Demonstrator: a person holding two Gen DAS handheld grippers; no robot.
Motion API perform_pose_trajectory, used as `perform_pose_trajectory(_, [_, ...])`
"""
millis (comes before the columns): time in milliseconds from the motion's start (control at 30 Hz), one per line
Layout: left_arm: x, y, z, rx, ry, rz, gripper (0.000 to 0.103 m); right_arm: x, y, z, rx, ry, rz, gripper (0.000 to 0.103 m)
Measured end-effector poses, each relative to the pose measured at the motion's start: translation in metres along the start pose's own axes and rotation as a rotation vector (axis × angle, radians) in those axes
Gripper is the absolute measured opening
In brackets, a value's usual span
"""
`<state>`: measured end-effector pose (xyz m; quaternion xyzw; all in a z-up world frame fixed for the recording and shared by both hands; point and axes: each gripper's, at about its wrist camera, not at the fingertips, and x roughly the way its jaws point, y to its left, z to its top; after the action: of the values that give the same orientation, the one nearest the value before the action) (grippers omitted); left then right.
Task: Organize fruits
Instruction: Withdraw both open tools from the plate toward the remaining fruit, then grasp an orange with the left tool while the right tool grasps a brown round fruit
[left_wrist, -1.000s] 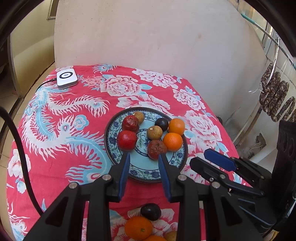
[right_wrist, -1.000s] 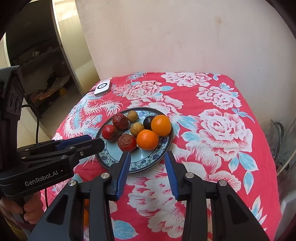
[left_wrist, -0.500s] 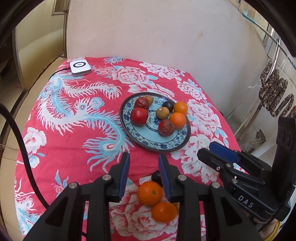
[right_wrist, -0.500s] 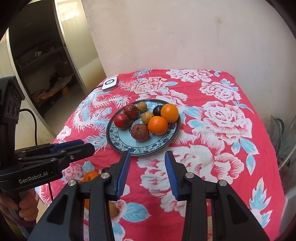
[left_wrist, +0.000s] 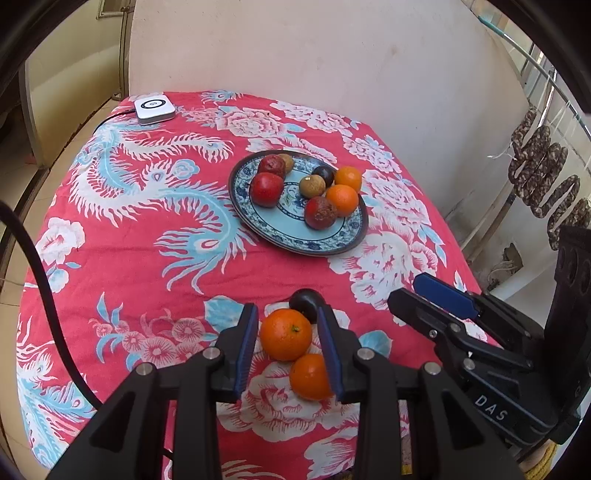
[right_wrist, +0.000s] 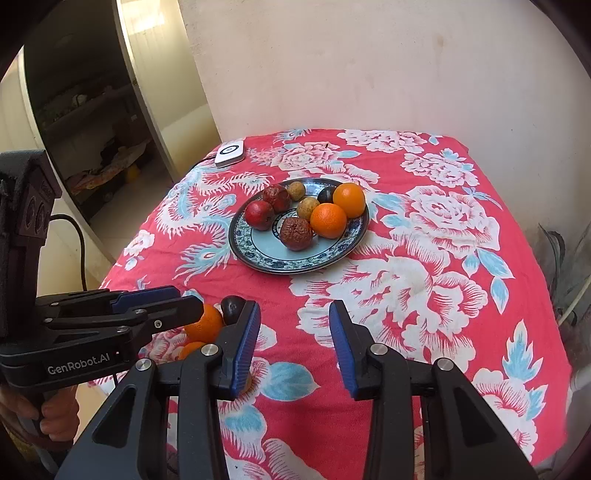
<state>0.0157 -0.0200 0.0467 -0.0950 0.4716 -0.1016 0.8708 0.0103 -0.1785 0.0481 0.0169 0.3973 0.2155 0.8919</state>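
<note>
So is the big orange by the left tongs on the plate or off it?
Off. The big orange sits on the red cloth, between the open left tongs, well short of the plate.

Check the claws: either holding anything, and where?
Nothing held. Left claw is open around an orange without touching; right claw is open over the tablecloth.

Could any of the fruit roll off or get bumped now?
Maybe. The left gripper is open around the near orange, which touches a second orange and sits next to a dark fruit. Closing could nudge those, and they lie near the table's front edge. The plate is crowded too, so another fruit might knock others.
</note>
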Motion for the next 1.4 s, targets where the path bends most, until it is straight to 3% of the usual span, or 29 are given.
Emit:
perform_pose_trajectory(767, [0.015,0.003,-0.007,-0.024,0.042,0.031,0.036,-0.01,0.016,-0.031,-0.074,0.063,0.027,0.04])
perform_pose_trajectory(1300, [0.005,0.011,-0.007,-0.042,0.008,0.041,0.035,0.011,0.028,-0.041,-0.118,0.155,0.096,0.04])
perform_pose_trajectory(1400, [0.004,0.012,-0.007,-0.044,0.005,0.043,0.035,0.013,0.027,-0.041,-0.116,0.16,0.109,0.036])
